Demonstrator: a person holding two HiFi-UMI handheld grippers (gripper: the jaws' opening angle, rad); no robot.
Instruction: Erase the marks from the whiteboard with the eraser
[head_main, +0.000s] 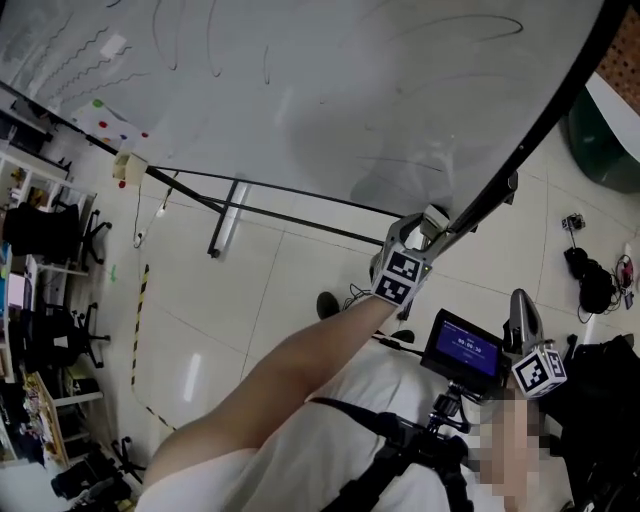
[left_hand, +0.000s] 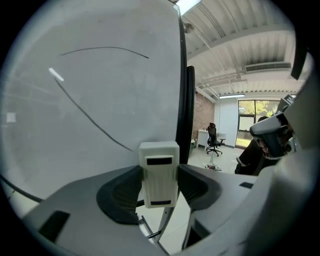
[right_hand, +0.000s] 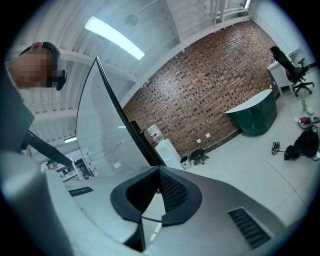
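Clamped upright between the fingers of the left gripper (left_hand: 159, 186): the eraser (left_hand: 159, 167), gripped on both sides, top end past the fingertips. Just ahead of the fingertips, the whiteboard (left_hand: 85, 150) and its black frame (left_hand: 183, 100); farther up, thin curved marks (left_hand: 92, 117). Mostly hidden behind the left gripper in head view, so no telling whether touching the board. Pressed together at the tips, nothing between: fingers of the right gripper (right_hand: 142, 216), well apart from the board.
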